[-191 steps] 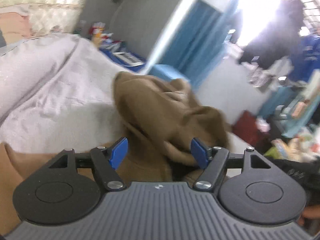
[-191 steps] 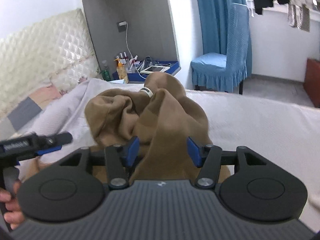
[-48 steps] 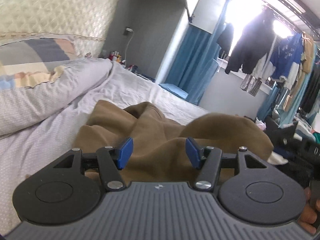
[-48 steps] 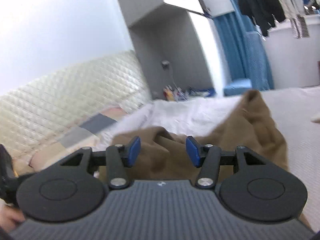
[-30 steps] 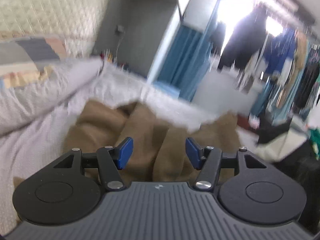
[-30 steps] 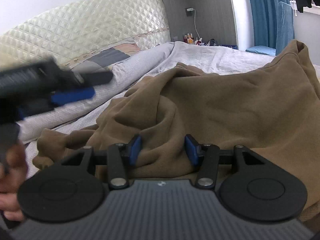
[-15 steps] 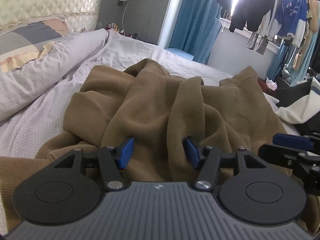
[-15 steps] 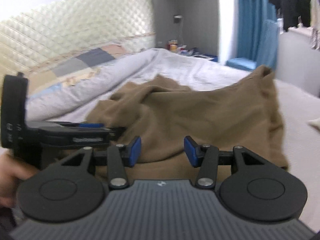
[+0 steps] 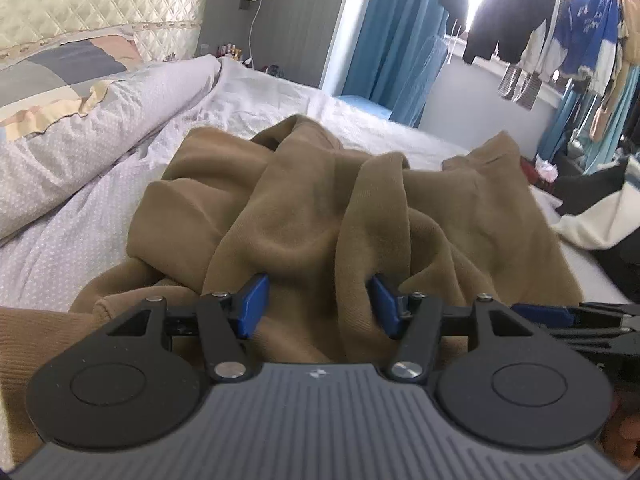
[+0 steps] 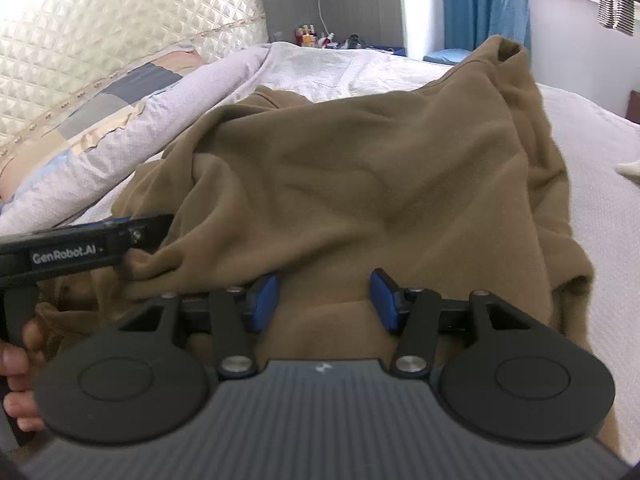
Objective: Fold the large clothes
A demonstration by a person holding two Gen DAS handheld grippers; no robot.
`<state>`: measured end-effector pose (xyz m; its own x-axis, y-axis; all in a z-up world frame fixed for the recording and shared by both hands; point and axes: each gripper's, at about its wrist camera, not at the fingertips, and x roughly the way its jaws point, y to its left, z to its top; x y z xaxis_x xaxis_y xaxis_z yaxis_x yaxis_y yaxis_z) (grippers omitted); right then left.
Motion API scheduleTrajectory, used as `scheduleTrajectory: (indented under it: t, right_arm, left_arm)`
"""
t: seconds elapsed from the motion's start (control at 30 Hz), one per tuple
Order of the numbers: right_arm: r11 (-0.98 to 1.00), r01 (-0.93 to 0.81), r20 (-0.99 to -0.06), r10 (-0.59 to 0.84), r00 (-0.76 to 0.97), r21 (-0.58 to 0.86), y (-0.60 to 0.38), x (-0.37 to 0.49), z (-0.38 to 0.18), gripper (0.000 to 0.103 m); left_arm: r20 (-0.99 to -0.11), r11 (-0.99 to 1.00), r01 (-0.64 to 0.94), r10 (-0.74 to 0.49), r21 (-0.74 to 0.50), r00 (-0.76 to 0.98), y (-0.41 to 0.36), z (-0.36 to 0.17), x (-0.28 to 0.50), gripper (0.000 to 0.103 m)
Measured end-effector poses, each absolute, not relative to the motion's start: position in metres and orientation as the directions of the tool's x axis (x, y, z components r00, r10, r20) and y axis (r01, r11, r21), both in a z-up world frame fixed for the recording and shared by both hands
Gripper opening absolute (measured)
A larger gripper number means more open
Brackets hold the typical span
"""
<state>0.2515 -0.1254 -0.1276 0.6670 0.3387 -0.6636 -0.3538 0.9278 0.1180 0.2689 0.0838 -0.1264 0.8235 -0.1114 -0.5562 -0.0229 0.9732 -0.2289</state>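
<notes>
Right wrist view: I am opening the right hand-held gripper (image 10: 324,300), releasing the brown garment (image 10: 360,168) now spread on the bed (image 10: 600,168); left hand-held gripper (image 9: 316,300) is gaping around a near fold.

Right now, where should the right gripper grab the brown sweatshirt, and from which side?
Probably the brown sweatshirt at its near flat edge, just ahead of the right gripper, coming straight in low from the near side. That strip lies smooth and single-looking there, while the left side is bunched in folds; the jaws are opening with cloth between them.
</notes>
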Motion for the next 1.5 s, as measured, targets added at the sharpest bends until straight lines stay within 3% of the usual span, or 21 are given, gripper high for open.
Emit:
scheduleTrajectory:
  t: [0.23, 0.4, 0.63, 0.8, 0.9, 0.97, 1.07, 1.3, 1.5]
  right_arm:
    - [0.922, -0.350, -0.666, 0.368, 0.649, 0.168, -0.155, 0.203, -0.075, 0.054]
    - [0.938, -0.300, -0.749, 0.324, 0.577, 0.174, -0.195, 0.174, -0.060, 0.054]
    - [0.946, -0.010, -0.850, 0.297, 0.435, 0.325, -0.277, 0.164, -0.078, 0.055]
    - [0.890, 0.159, -0.841, 0.328, 0.430, 0.428, -0.304, 0.172, -0.104, 0.075]
    - [0.882, 0.197, -0.855, 0.325, 0.404, 0.428, -0.302, 0.181, -0.120, 0.077]
    - [0.890, 0.207, -0.865, 0.302, 0.401, 0.407, -0.299, 0.186, -0.126, 0.077]
    - [0.900, 0.196, -0.868, 0.286, 0.406, 0.388, -0.296, 0.191, -0.131, 0.085]
    - [0.898, 0.193, -0.877, 0.305, 0.372, 0.394, -0.307, 0.207, -0.143, 0.092]
    - [0.901, 0.098, -0.873, 0.376, 0.311, 0.423, -0.290, 0.211, -0.147, 0.095]
  left_arm:
    - [-0.544, 0.971, -0.005, -0.131, -0.240, 0.829, 0.092, -0.098, 0.215, 0.064]
    - [-0.595, 0.969, -0.025, -0.130, -0.246, 0.793, 0.104, -0.088, 0.175, 0.064]
    - [-0.686, 0.911, -0.183, -0.134, -0.369, 0.715, 0.155, -0.093, 0.133, 0.064]
    - [-0.740, 0.879, -0.326, -0.043, -0.347, 0.672, 0.184, -0.100, 0.116, 0.068]
    - [-0.753, 0.851, -0.382, -0.024, -0.360, 0.658, 0.195, -0.105, 0.113, 0.069]
    - [-0.756, 0.846, -0.416, 0.022, -0.335, 0.654, 0.198, -0.104, 0.111, 0.069]
    - [-0.757, 0.842, -0.450, 0.079, -0.299, 0.649, 0.197, -0.104, 0.112, 0.071]
    - [-0.844, 0.831, -0.486, 0.038, -0.270, 0.534, 0.197, -0.129, 0.138, 0.071]
    - [-0.842, 0.801, -0.465, -0.087, -0.377, 0.532, 0.195, -0.140, 0.134, 0.071]
